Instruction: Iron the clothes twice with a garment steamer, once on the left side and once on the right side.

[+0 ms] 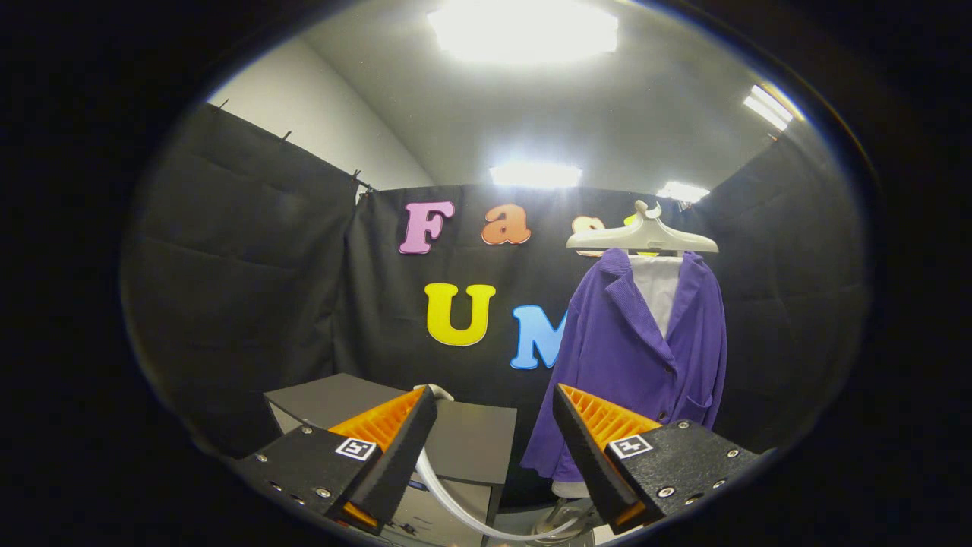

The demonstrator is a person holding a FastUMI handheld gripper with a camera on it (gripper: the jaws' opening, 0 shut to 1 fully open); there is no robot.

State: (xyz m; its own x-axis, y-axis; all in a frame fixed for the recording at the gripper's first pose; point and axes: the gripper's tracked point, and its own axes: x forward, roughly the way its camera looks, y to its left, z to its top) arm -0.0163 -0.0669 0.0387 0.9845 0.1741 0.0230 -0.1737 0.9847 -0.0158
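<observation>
From the gripper view we see our gripper (493, 425) with its two fingers spread wide and pinching nothing, the gap between them free. We judge that spread to be a readiness to take hold of the steamer's handle, since no ironing pass looks begun. Just beyond the left finger runs one pale hose (448, 494), curving down between the fingers toward a rounded base (558, 524) low ahead; we take these to belong to the garment steamer, though its head is not clear to us. One dark box-like unit (463, 433) stands behind the left finger, near the hose. The clothes hang beyond the right finger: one purple jacket (630, 357) over one white inner garment (657, 285), both carried on one pale hanger (642, 237), high and upright against the booth's black cloth wall (250, 281). Hanging them so leaves the left and right front panels open to a pass each. We count four bright ceiling lights (524, 30) above.
</observation>
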